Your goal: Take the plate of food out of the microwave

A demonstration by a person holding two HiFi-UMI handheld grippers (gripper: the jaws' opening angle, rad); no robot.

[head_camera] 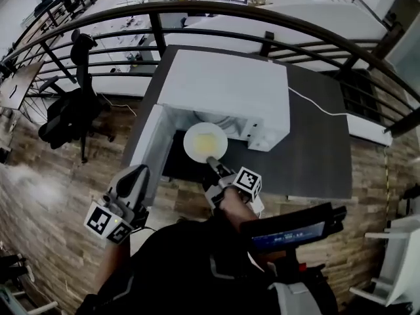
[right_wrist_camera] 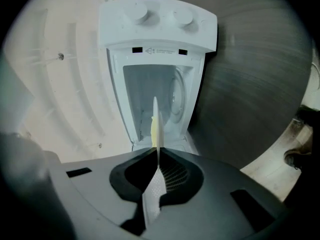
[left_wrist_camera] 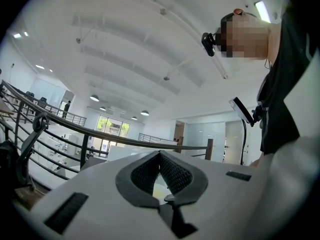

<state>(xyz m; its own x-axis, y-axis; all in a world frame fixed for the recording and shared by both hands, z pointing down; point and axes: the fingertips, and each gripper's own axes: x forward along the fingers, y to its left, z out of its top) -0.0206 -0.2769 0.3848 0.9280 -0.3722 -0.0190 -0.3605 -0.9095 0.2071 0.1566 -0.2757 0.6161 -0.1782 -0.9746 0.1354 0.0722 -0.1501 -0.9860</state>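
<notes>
The white microwave (head_camera: 226, 84) sits on a dark table (head_camera: 315, 143) beside a curved black railing (head_camera: 275, 20), with its door (head_camera: 152, 143) swung open on the left of the head view. The plate (head_camera: 205, 142), white and round with pale yellow food (head_camera: 207, 140) on it, is at the mouth of the open cavity, and the right gripper (head_camera: 212, 161) has it by the near rim. In the right gripper view the plate (right_wrist_camera: 155, 126) shows edge-on as a thin pale line running straight up from the right gripper (right_wrist_camera: 156, 156); the 2 jaws are drawn narrow and clamp its rim, and a strip of the yellow food (right_wrist_camera: 152, 129) shows on its left face. Behind it stands the microwave (right_wrist_camera: 157, 34) with its lit cavity open and 2 round knobs on the control panel. The left gripper (head_camera: 140, 172) is held low at the left, just beside the lower edge of the open door, and whether it touches the door cannot be told. In the left gripper view the left gripper (left_wrist_camera: 160, 156) has its 2 jaws brought together at the tips with nothing gripped between them, and it looks out over the railing (left_wrist_camera: 100, 136) toward a bright hall
</notes>
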